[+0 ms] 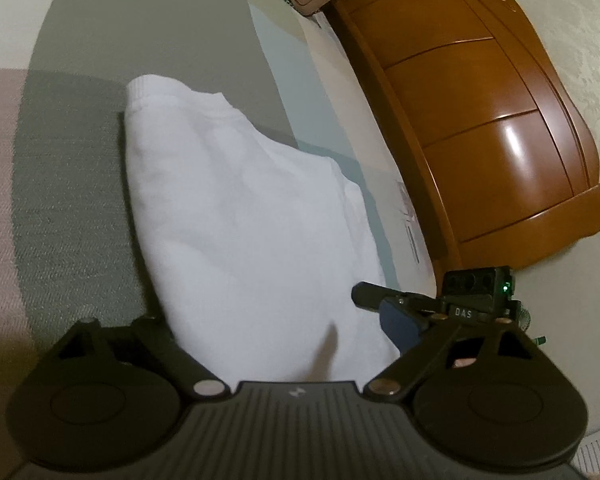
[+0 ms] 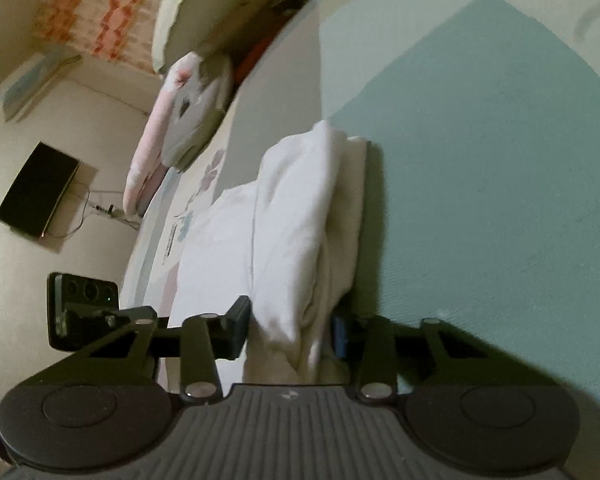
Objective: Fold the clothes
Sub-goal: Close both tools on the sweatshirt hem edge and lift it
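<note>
The folded garment (image 1: 240,208) lies on the bed (image 1: 72,184), near the edge that runs along the wooden headboard (image 1: 492,120). The right gripper (image 2: 290,326) is at one end of the garment, fabric between its fingers; a pillow (image 2: 180,128) lies further along that edge

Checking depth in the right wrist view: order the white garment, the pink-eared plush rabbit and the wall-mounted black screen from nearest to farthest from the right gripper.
1. White garment: folded on the bed, its near end between the fingers of the right gripper.
2. Plush rabbit: farther up the bed, to the left.
3. Black screen: on the wall beyond the bed, far left.
</note>
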Tool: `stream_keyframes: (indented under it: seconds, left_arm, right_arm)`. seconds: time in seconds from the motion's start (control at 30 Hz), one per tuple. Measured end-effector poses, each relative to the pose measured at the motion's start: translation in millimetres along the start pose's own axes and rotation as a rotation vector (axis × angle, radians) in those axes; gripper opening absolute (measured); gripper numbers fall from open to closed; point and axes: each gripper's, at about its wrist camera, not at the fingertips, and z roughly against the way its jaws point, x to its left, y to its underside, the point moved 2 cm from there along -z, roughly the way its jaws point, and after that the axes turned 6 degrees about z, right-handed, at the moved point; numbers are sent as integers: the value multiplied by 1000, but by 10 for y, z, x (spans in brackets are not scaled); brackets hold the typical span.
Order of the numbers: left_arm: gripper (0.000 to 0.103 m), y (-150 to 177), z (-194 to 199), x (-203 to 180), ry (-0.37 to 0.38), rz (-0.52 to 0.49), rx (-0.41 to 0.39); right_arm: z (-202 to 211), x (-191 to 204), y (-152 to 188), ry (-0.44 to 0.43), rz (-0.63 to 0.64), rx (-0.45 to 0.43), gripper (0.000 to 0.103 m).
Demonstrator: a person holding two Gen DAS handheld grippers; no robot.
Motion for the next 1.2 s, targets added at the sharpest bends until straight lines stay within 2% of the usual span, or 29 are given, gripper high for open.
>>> stream_keyframes:
  seconds: [0.13, 0.37, 0.5, 0.57, 0.7, 1.07, 1.2]
  left_arm:
    - [87, 41, -14, -41, -38, -40, -19]
    - [54, 60, 108, 130, -61, -5, -55]
    - [50, 72, 153, 139, -75, -31, -59]
    - [45, 84, 158, 108, -108, -34, -65]
    - [45, 105, 117, 4, -168, -75, -70]
    - [46, 38, 64, 26, -156, -58, -62]
    - [45, 58, 31, -61, -199, -58, -67]
  right_arm:
    - [14, -54, 5, 9, -28, -5, 44]
    - [16, -56, 37, 29, -33, -20, 44]
    - [-3, -36, 40, 38, -30, -27, 44]
    - [-21, -2, 44, 52, -23, -33, 44]
    - [-51, 90, 55, 100, 11, -40, 43]
    - [-91, 79, 29, 97, 17, -38, 43]
    - [-91, 146, 49, 126, 40, -45, 42]
